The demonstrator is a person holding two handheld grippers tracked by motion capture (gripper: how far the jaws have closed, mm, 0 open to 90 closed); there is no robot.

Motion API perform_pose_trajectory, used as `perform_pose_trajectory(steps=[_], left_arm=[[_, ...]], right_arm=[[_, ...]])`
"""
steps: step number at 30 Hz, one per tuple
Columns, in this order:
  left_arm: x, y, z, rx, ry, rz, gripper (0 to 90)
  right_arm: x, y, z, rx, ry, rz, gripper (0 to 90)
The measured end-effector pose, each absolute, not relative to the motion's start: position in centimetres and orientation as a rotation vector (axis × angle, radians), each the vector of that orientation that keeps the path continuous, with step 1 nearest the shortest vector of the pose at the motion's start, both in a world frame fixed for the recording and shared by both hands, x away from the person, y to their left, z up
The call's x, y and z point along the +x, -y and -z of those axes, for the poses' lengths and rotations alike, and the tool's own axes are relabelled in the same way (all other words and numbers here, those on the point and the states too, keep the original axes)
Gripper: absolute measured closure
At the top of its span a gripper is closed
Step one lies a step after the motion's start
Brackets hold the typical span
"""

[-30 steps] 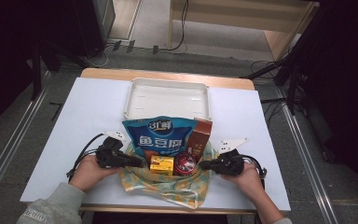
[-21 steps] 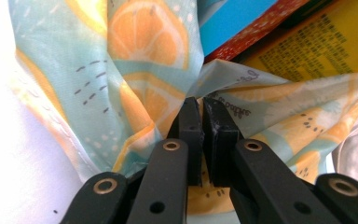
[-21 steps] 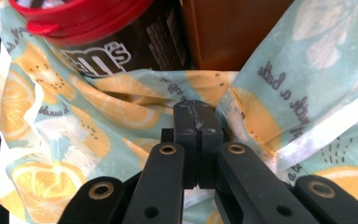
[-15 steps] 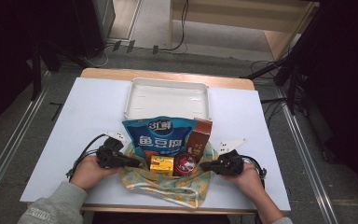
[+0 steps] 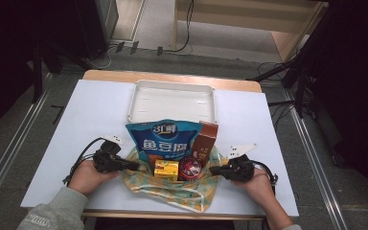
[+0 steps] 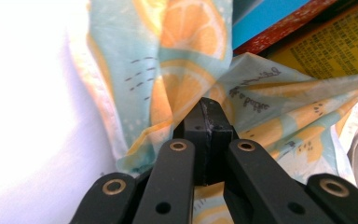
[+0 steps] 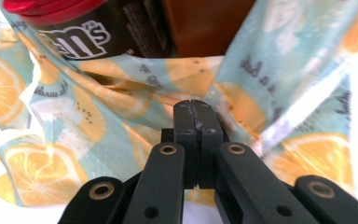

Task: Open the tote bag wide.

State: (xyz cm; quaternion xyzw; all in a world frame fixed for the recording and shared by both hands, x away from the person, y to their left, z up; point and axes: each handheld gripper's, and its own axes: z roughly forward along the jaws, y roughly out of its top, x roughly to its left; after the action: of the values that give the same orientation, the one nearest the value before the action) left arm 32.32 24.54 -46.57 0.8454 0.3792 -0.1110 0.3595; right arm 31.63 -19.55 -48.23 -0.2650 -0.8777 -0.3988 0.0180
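A cloth bag (image 5: 172,190) printed with lemons lies open at the table's near edge. In it are a blue snack packet (image 5: 165,141), a brown box (image 5: 206,143), a small yellow box (image 5: 166,168) and a red-lidded M&M's jar (image 5: 190,167). My left gripper (image 5: 136,166) is at the bag's left rim, its jaws (image 6: 209,105) shut on a fold of the bag (image 6: 168,56). My right gripper (image 5: 212,169) is at the right rim. It is likewise shut (image 7: 196,105) on the bag (image 7: 74,116), just below the jar (image 7: 74,37).
An empty white tray (image 5: 134,103) stands behind the bag at the middle of the white table (image 5: 91,120). Cables trail from both grippers beside the hands. Dark floor and rails lie to the table's left and right.
The left hand has shifted very slightly toward the near edge. The bag, its contents and the right gripper stand as before.
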Motion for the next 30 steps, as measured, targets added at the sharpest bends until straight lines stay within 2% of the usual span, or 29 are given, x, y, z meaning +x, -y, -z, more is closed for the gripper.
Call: perform_pose_trajectory(steps=[6,18,30], left_arm=[[32.3,-24.6,46.1,2.155,-0.959,0.309,90.0],[31.5,-25.0,42.9,2.148,-0.844,0.228,90.0],[33.8,-25.9,39.9,2.11,-0.854,0.198,90.0]], right_arm=[[31.7,19.4,47.7,-0.799,2.712,1.272,90.0],[30.8,20.3,44.4,-0.809,2.659,1.424,90.0],[32.7,21.6,41.9,-0.9,2.66,1.473,90.0]])
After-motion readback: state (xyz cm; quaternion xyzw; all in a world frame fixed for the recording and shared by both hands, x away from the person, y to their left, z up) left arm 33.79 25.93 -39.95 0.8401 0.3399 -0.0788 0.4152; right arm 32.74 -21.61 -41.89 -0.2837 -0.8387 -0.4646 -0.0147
